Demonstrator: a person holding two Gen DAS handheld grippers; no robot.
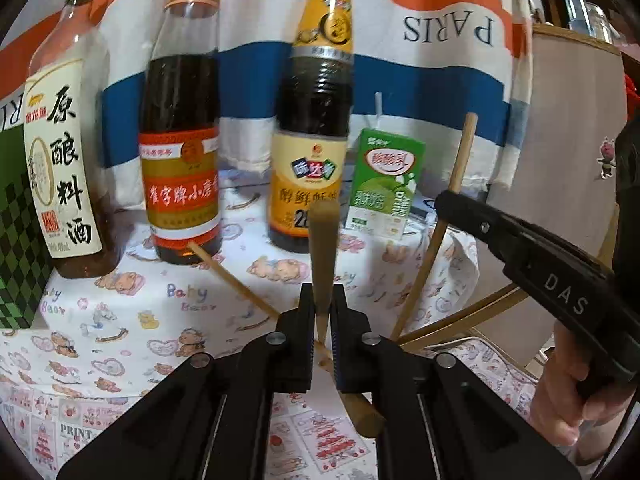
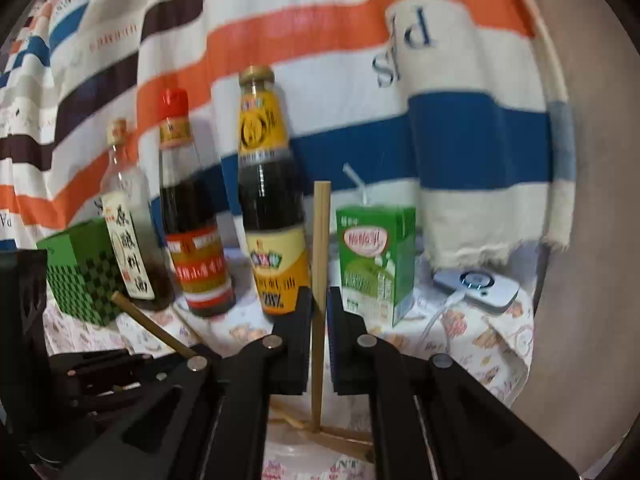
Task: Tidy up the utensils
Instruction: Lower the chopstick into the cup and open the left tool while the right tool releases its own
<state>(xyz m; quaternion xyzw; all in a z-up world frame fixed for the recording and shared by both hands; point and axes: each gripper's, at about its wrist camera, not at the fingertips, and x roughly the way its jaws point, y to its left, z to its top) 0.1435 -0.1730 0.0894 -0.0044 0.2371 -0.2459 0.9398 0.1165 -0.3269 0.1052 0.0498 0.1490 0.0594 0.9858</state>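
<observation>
Two handheld grippers are each holding up a wooden chopstick over a cloth-covered table

The left gripper (image 1: pixel 322 300) is clenching one chopstick (image 1: pixel 323 240) nearly upright between its jaws, while the right gripper (image 2: pixel 319 304) is pinching another chopstick (image 2: pixel 320 248) that is standing vertical; more chopsticks (image 1: pixel 236 284) are lying crossed on the table (image 1: pixel 120 344), which is wearing a cartoon bear print cloth. Along the back a cooking wine bottle (image 1: pixel 64 168), a red-labelled sauce bottle (image 1: pixel 182 184), a yellow-labelled oyster sauce bottle (image 1: pixel 308 168) and a green drink carton (image 1: pixel 384 184) are standing in a row, with a green checked box (image 2: pixel 80 276) at the left end. A striped blanket (image 2: pixel 320 60) is hanging behind, and a white device (image 2: pixel 476 288) is lying at the right
</observation>
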